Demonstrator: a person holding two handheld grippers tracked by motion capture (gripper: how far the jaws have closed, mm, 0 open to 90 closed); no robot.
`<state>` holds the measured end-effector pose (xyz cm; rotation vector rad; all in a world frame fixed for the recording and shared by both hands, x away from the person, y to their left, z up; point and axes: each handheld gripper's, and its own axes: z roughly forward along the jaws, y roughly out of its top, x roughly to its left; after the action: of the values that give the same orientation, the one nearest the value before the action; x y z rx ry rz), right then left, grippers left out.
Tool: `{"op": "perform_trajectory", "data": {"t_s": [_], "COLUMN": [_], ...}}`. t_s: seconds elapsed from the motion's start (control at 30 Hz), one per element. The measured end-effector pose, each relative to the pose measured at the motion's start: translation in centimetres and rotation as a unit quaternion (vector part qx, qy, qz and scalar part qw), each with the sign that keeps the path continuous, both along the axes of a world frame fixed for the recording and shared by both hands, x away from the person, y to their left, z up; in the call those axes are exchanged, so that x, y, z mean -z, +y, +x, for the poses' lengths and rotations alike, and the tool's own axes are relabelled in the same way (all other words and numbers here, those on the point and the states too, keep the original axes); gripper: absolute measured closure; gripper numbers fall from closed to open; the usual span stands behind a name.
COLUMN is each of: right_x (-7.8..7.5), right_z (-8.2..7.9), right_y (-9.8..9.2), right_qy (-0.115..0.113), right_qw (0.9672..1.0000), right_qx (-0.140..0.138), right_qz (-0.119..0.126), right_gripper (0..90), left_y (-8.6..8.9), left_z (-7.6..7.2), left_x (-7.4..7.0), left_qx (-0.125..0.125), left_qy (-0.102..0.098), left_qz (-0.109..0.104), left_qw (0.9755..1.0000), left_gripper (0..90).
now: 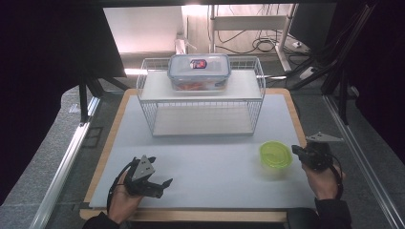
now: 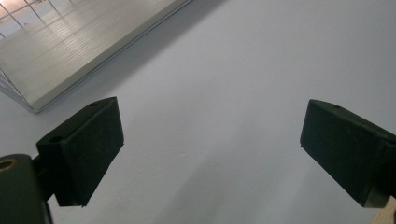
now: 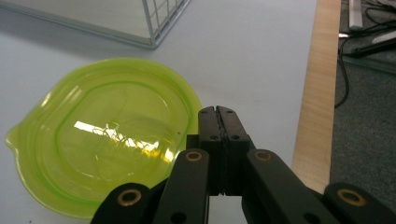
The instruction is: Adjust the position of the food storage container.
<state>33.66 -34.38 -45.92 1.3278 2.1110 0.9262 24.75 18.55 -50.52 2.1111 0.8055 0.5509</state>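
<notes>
Nothing was gripped yet. Right tongs (image 3: 218,111) were pressed together, empty, just beside the green lid (image 3: 100,135), which lay flat on the worktop (image 1: 210,162) near its right edge. Left tongs (image 2: 210,149) spread wide over bare surface. Wire rack (image 1: 200,95) with a lidded box (image 1: 198,71) stood behind, not obstructing; the grasp seemed still ahead.

A lab or test bench, most likely: black curtains (image 1: 47,71) close off the sides, a slotted aluminium frame rail (image 1: 62,167) runs along the wooden-edged table with its pale grey mat (image 1: 215,157), and loose black cables (image 1: 262,45) lie on the floor beneath a metal shelving stand (image 1: 248,21).
</notes>
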Motion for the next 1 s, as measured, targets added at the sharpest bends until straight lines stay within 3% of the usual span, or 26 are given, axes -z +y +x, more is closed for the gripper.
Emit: {"op": "perform_trajectory", "data": {"t_s": [0.23,0.5,1.0], "right_x": [1.1,1.4,2.2], "right_z": [0.3,0.3,0.3], "right_y": [-0.3,0.3,3.3], "right_qy": [0.03,0.042,0.076], "right_qw": [0.9995,0.9991,0.9955], "right_qx": [0.001,-0.002,-0.053], "right_qz": [-0.002,-0.003,0.019], "right_gripper": [90.0,90.0,90.0], "left_y": [0.0,-0.1,-0.2], "left_z": [0.0,0.0,0.1], "left_x": [0.1,0.1,0.2], "left_qx": [0.002,0.002,0.005], "left_qy": [0.002,0.004,0.007], "left_qz": [0.002,0.003,0.003], "left_qw": [1.0,1.0,1.0], "left_gripper": [5.9,5.9,6.0]}}
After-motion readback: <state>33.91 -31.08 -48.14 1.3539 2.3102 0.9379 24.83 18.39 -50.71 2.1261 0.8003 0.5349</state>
